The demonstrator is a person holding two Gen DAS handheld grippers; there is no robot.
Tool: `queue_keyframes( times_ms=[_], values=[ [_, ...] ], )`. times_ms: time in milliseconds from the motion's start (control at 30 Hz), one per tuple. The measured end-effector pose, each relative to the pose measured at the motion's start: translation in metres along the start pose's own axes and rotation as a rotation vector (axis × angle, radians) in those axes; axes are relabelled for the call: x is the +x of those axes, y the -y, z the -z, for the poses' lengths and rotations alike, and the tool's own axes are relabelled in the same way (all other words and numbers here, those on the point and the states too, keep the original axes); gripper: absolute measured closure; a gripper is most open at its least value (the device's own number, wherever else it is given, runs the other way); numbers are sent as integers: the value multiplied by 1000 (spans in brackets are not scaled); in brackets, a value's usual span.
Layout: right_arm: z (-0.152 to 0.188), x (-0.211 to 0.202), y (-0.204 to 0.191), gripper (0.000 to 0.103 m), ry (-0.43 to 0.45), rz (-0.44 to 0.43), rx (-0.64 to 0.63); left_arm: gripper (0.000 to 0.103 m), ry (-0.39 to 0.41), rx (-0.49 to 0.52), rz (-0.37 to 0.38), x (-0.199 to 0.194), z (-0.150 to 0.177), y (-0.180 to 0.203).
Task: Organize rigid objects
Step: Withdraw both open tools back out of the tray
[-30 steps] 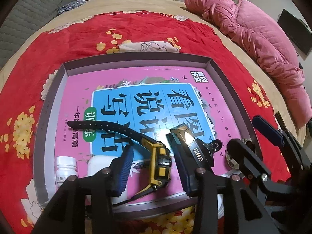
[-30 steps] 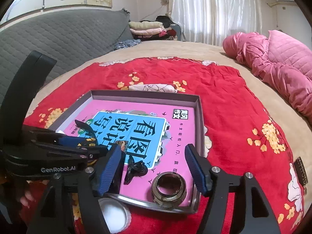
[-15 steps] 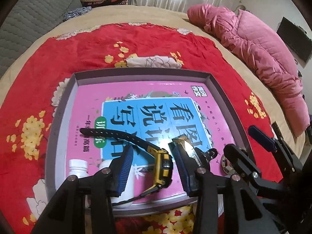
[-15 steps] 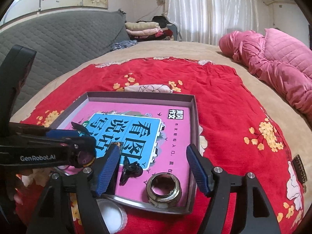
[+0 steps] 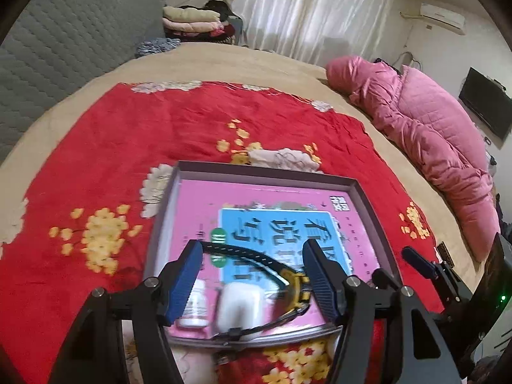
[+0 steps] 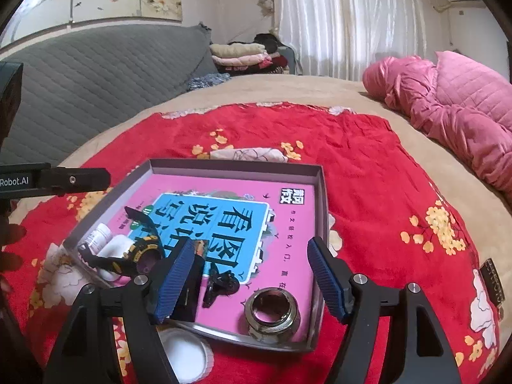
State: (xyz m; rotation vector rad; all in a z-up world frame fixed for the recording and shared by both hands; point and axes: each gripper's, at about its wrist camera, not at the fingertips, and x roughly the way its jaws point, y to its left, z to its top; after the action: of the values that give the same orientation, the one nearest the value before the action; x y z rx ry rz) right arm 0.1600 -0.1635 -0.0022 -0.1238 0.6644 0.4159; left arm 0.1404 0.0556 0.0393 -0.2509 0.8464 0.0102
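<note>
A grey tray (image 5: 361, 192) on the red cloth holds a pink and blue book (image 5: 275, 220). A black and yellow watch (image 5: 297, 283) lies in the tray's near part, beside a white pill bottle (image 5: 195, 304) and a white case (image 5: 240, 304). My left gripper (image 5: 252, 280) hovers above the watch; its jaws are opening and the pads do not touch it. My right gripper (image 6: 251, 278) stands open over the tray's (image 6: 321, 211) near right corner, above a metal ring nut (image 6: 272, 315) and a black clip (image 6: 220, 284). The watch (image 6: 137, 252) shows at the left.
A white round lid (image 6: 185, 355) lies on the cloth just outside the tray's near edge. A dark flat box (image 6: 188, 288) sits behind my right gripper's left finger. A pink quilt (image 6: 448, 102) is bunched at the far right, a grey padded headboard (image 6: 96, 76) at the left.
My left gripper has let go of the watch, spread its jaws wide and lifted up and back. The watch now lies loose in the tray. The right gripper has stayed put.
</note>
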Motion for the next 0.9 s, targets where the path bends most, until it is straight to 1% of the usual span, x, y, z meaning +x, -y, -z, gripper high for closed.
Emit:
queue_keyframes(
  times_ms=[133, 300, 533, 633, 733, 833, 900],
  values=[
    [2, -8, -1, 28, 28, -6, -4, 38, 0, -16, -15, -10, 7, -11],
    [8, -26, -2, 28, 57, -7, -4, 38, 0, -3, -37, -24, 23, -17],
    [19, -51, -19, 28, 70, -15, -22, 38, -13, 2, -35, -36, 41, -18],
    [26, -58, -28, 28, 49, -31, -20, 38, -22, 2, -41, -39, 50, -18],
    [35, -61, -35, 28, 7, -37, -12, 38, -33, -1, -47, -38, 62, -18],
    [43, -59, -40, 28, -31, -36, -16, 38, -58, 14, -59, -32, 74, -17],
    [47, -55, -44, 28, -61, -30, -23, 38, -82, 6, -67, -27, 81, -18]
  ],
)
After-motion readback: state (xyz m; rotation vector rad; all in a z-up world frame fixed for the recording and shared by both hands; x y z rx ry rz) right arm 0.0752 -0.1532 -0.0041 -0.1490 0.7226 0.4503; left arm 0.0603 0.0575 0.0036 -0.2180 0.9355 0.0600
